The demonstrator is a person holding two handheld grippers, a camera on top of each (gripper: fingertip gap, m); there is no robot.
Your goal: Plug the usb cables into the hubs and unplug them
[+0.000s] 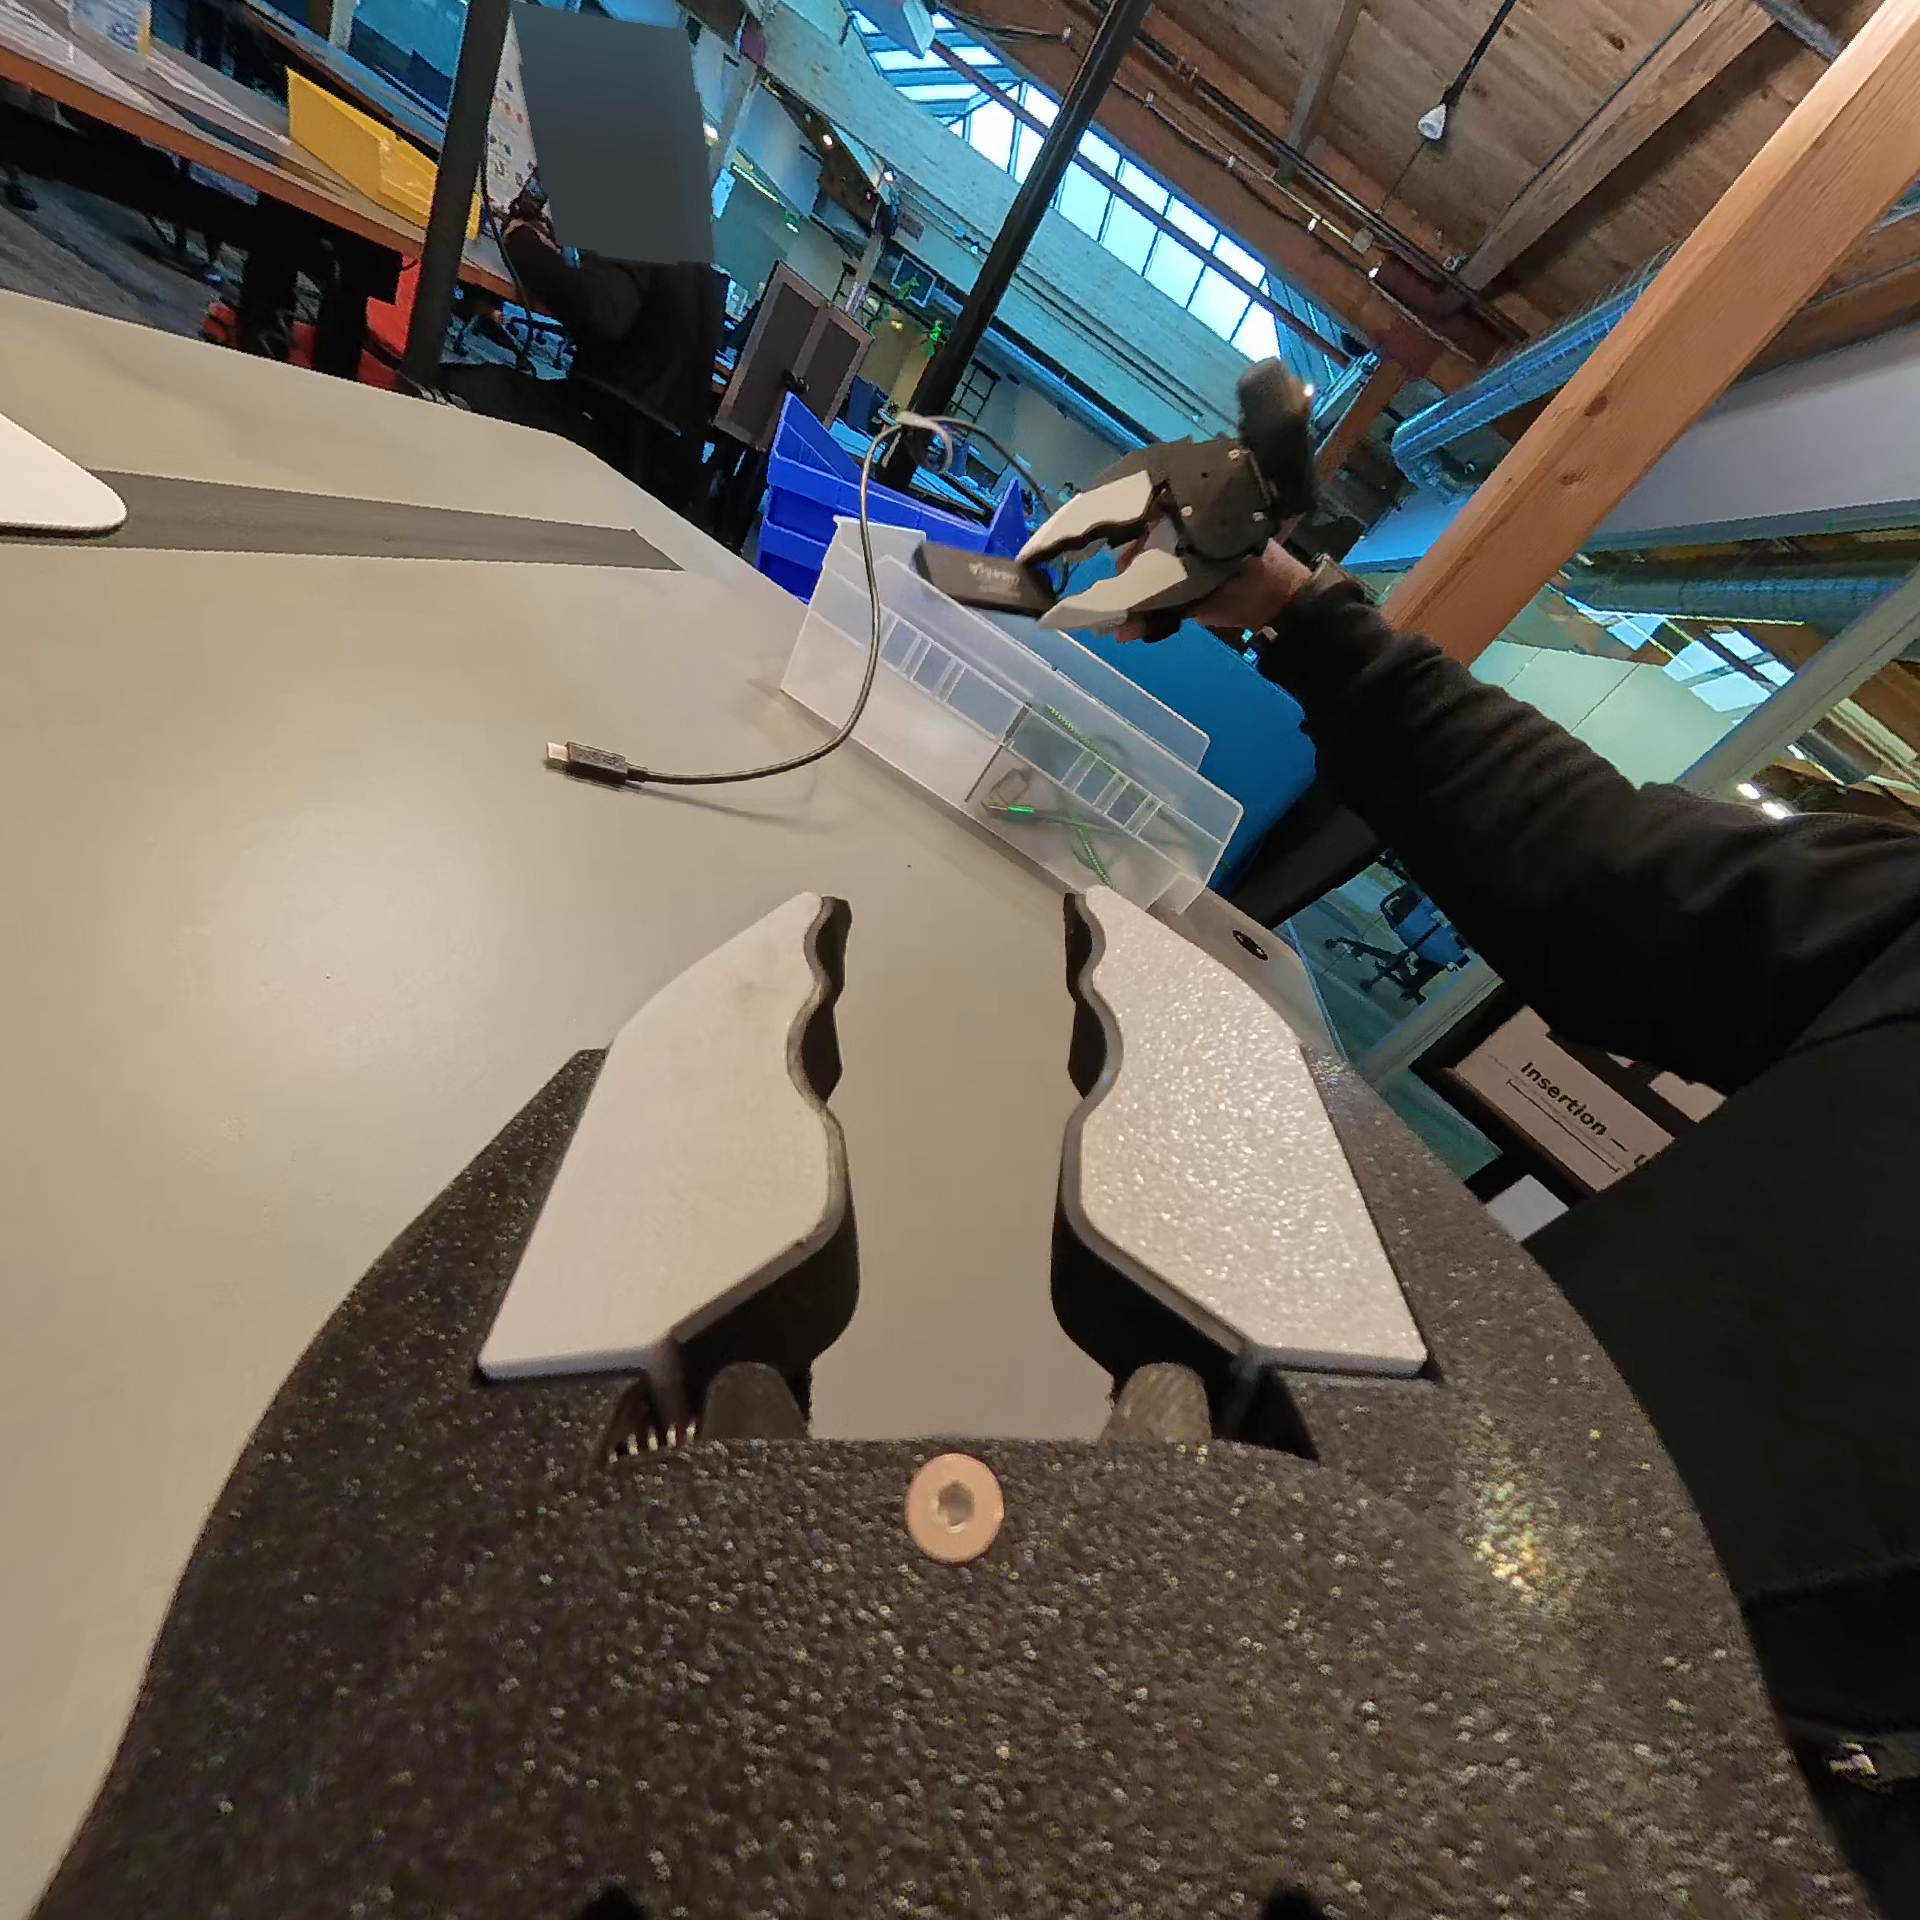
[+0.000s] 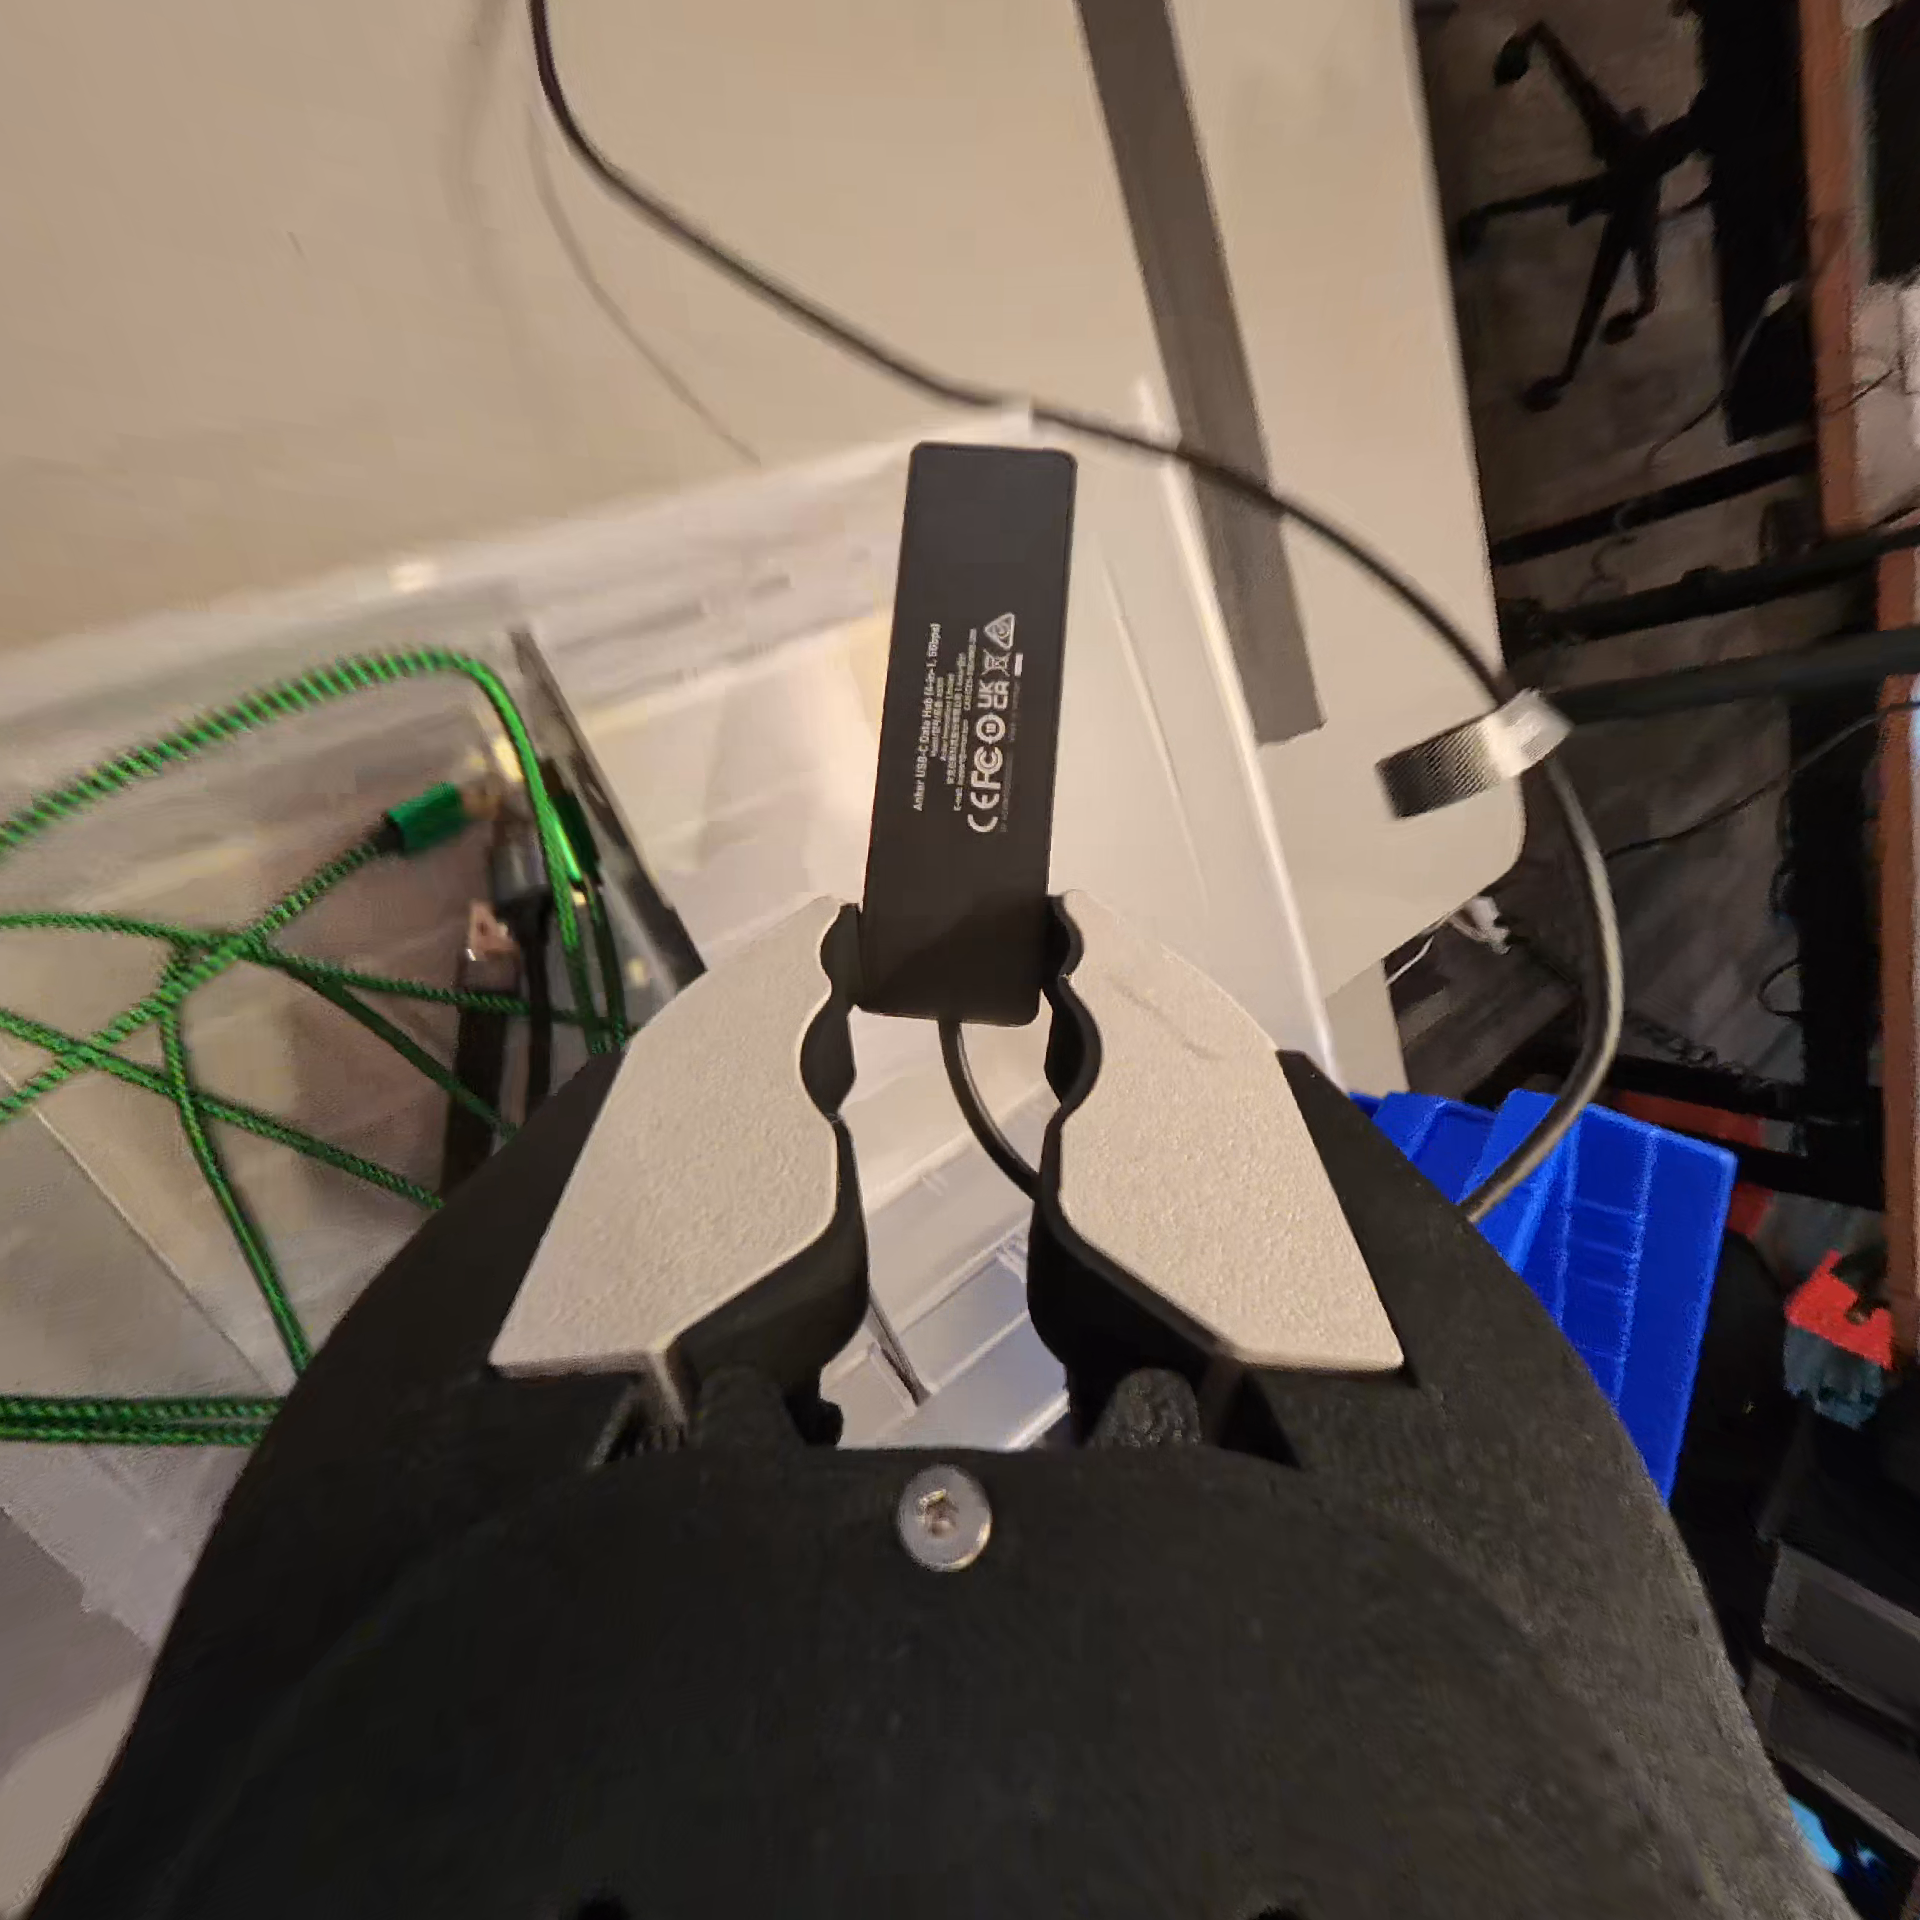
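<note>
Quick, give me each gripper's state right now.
Left gripper: open, holding nothing, above the grey table.
Right gripper: closed on the black hub, raised over the clear bin.

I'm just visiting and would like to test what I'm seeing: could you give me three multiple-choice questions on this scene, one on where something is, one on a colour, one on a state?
1. Where is the black hub?
A. Flat on the grey table
B. Held in the air by the right gripper, above the clear bin
C. Inside the blue bin

2. What colour are the braided cables in the clear bin?
A. Green
B. Red
C. White

3. How is the left gripper?
A. Shut on a cable
B. Shut on the hub
C. Open, holding nothing

Answers:
1 B: the right gripper clamps the hub's end, with the bin below it.
2 A: green braid shows through the bin's wall.
3 C: bare grey table shows between its spread fingers; the hub's plug lies untouched farther off.
</note>
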